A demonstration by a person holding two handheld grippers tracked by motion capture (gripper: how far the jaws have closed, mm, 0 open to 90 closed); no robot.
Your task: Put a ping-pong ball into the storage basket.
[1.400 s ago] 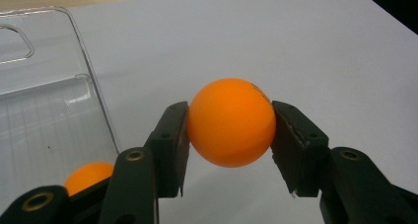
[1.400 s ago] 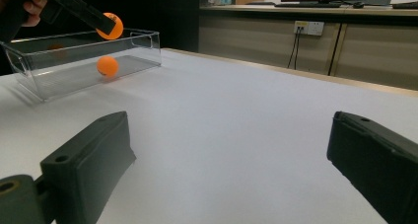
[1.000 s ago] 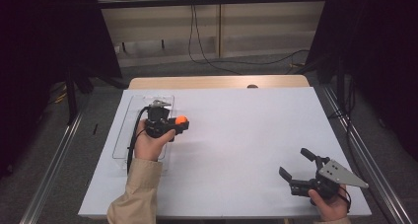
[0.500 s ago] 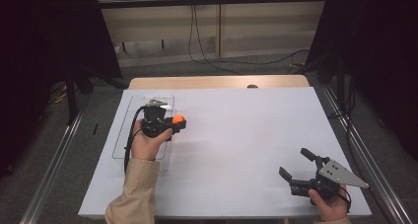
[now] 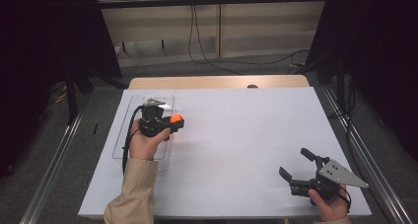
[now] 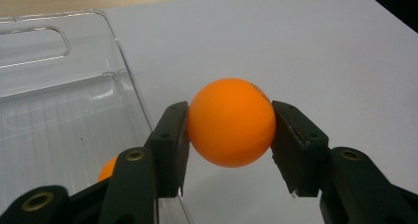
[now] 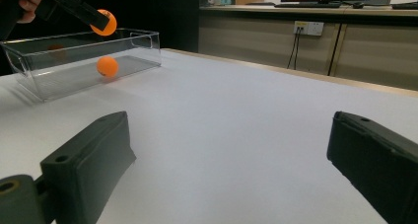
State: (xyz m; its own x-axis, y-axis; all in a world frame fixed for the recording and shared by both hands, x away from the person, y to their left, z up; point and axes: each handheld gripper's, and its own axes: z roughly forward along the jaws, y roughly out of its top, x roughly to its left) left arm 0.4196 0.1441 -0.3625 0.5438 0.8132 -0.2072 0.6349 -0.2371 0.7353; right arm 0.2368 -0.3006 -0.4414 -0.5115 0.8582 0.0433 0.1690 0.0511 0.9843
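Note:
In the left gripper view an orange ball point(image 6: 230, 121) sits pinched between the two black jaws of my left gripper point(image 6: 229, 128). The high view has that gripper point(image 5: 173, 121) shut on the ball point(image 5: 176, 119) at the right-hand rim of a clear plastic bin point(image 5: 129, 144). A second orange ball point(image 6: 107, 168) lies inside the bin point(image 6: 59, 86). From the right gripper view, the held ball point(image 7: 106, 21) hangs above the bin point(image 7: 74, 76) and the other ball point(image 7: 107, 66) rests on its floor. My right gripper point(image 5: 293, 161) stands open near the table's front right corner, nothing between its jaws point(image 7: 229, 120).
A white sheet covers the table point(image 5: 236, 130), with a wooden strip along the far edge. Metal rails run down both sides of the table. Cables hang over the floor behind it.

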